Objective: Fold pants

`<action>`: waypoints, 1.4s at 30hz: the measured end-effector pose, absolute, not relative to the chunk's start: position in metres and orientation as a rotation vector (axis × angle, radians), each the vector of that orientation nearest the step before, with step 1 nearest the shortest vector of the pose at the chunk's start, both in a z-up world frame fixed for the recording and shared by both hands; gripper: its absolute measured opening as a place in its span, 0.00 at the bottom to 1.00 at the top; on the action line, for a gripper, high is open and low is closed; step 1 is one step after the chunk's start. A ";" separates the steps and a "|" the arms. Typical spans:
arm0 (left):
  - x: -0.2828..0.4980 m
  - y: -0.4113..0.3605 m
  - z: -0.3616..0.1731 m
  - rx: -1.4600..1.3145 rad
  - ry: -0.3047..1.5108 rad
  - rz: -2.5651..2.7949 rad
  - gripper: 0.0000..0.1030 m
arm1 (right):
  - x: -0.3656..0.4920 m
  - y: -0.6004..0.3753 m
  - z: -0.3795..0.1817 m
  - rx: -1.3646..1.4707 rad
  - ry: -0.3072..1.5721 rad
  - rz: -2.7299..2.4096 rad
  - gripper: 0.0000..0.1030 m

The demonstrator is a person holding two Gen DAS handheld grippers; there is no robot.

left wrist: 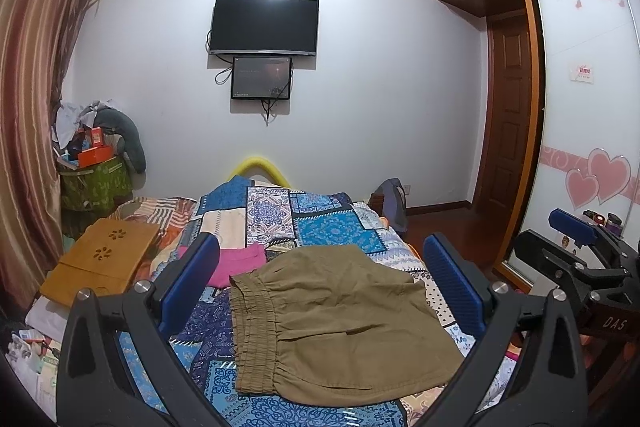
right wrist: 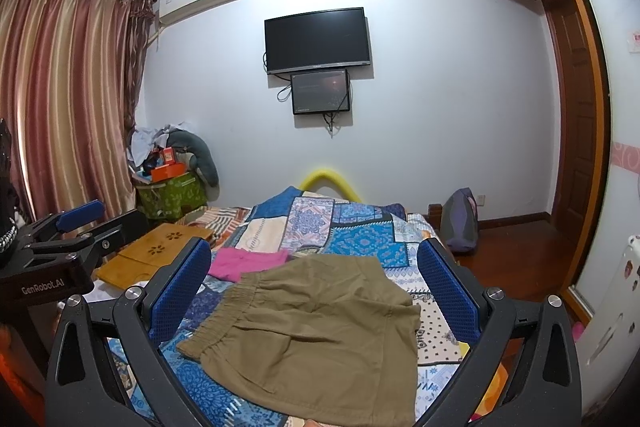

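1. Pants point(left wrist: 340, 323): an olive pair with an elastic waistband, lying flat on the patchwork quilt point(left wrist: 332, 227) that covers the bed.
2. Left gripper point(left wrist: 320, 287) hovers above the pants, blue fingers point(left wrist: 192, 279) spread wide, gripping nothing.
3. Right gripper point(right wrist: 316, 291) hangs likewise over the pants, its fingers point(right wrist: 448, 291) spread wide and bare.
4. A pink garment point(right wrist: 248, 263) lies on the quilt just beyond the pants, touching their far edge.
5. A wooden lap tray point(left wrist: 100, 267) sits left of the pants.

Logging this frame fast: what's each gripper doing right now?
Left gripper: open, holding nothing, above the olive-green cotton shorts.
Right gripper: open, holding nothing, above the same shorts.
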State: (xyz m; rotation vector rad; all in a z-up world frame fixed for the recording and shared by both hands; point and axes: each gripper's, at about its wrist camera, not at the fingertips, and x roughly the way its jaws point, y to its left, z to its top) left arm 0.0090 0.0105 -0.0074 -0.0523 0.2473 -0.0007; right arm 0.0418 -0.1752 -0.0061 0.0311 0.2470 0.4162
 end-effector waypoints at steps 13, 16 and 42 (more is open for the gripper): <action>0.011 0.011 -0.009 -0.054 0.253 -0.008 1.00 | 0.041 -0.176 -0.006 0.030 0.253 0.415 1.00; 0.010 0.011 -0.009 -0.055 0.253 -0.008 1.00 | 0.042 -0.176 -0.006 0.031 0.253 0.415 1.00; 0.014 0.009 -0.010 -0.049 0.263 -0.008 1.00 | 0.045 -0.175 -0.008 0.026 0.266 0.413 1.00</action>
